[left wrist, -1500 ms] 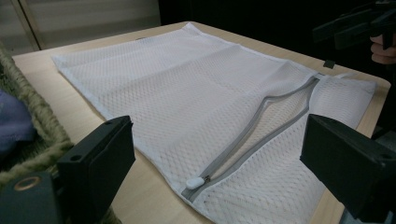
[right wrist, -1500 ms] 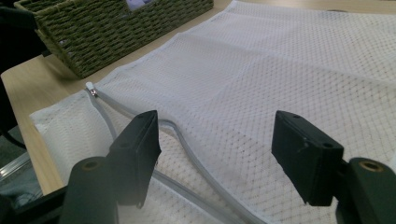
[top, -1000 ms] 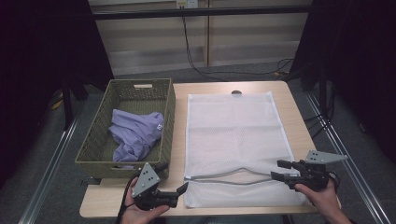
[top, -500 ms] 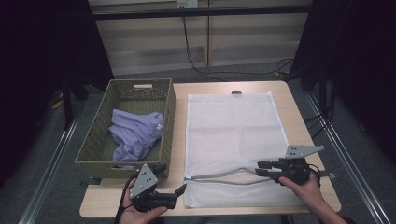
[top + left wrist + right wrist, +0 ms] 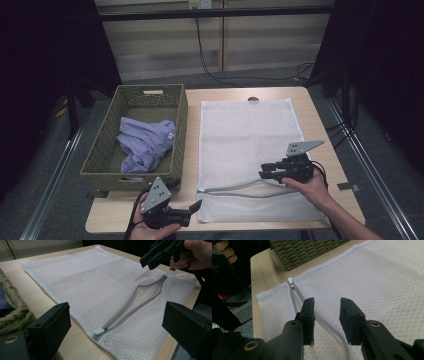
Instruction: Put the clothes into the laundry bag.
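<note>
Two grippers work a mesh bag (image 5: 245,145) lying flat beside the basket (image 5: 100,165). Right gripper (image 5: 263,174), jaws parted, hovers over the unzipped seam (image 5: 235,186); it should pinch only the upper edge. Left gripper (image 5: 196,207) waits open near the zipper pull (image 5: 99,331).

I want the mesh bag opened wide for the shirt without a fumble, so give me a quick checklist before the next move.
1. Zipper unzipped: ok, the slit gapes.
2. Right gripper open: ok, jaws apart above the upper zipper edge, nothing between them.
3. Left gripper open: ok, wide, at the mesh bag's near-left corner.
4. Zipper pull out of the way: ok, at the slit's left end.
5. Bag flat: ok.
6. Purple shirt ready: ok, in the basket.
</note>
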`<action>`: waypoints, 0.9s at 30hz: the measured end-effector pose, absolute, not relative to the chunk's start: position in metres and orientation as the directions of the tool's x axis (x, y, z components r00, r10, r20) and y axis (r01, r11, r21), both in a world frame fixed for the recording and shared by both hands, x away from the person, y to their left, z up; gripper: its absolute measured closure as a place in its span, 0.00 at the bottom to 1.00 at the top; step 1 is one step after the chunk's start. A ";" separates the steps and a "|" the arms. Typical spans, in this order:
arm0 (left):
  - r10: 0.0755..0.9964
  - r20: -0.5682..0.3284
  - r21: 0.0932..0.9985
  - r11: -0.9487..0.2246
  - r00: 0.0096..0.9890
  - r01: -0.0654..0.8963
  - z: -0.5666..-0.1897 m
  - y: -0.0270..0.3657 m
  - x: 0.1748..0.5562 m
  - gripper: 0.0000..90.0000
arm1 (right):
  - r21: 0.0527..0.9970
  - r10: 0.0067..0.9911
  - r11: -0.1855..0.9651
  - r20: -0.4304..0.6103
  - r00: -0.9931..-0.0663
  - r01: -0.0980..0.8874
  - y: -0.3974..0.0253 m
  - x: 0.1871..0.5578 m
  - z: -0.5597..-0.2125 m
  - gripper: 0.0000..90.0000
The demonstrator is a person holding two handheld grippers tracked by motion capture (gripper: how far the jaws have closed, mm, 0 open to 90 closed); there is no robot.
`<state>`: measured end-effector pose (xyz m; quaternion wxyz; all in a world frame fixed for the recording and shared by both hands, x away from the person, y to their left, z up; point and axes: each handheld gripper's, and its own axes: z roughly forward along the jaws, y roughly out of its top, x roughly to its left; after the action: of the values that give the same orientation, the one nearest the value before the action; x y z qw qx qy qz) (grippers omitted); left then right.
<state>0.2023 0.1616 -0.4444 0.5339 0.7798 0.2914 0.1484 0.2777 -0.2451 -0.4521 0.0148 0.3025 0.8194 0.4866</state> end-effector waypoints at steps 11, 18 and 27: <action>0.606 -0.077 0.918 -0.266 0.792 0.293 -0.444 0.162 0.202 0.09 | 0.777 0.493 0.371 0.300 -0.817 0.509 -0.240 0.285 -0.472 0.67; 0.599 -0.061 0.920 -0.275 0.798 0.277 -0.443 0.162 0.201 0.09 | 0.747 0.495 0.443 0.257 -0.830 0.495 -0.235 0.283 -0.481 0.73; 0.594 -0.062 0.919 -0.279 0.802 0.278 -0.444 0.160 0.201 0.09 | 0.727 0.508 0.469 0.243 -0.827 0.502 -0.232 0.286 -0.490 0.73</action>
<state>0.2013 0.1595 -0.4437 0.5326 0.7856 0.2775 0.1488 0.2857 -0.2317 -0.4903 0.0035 0.2945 0.8570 0.4229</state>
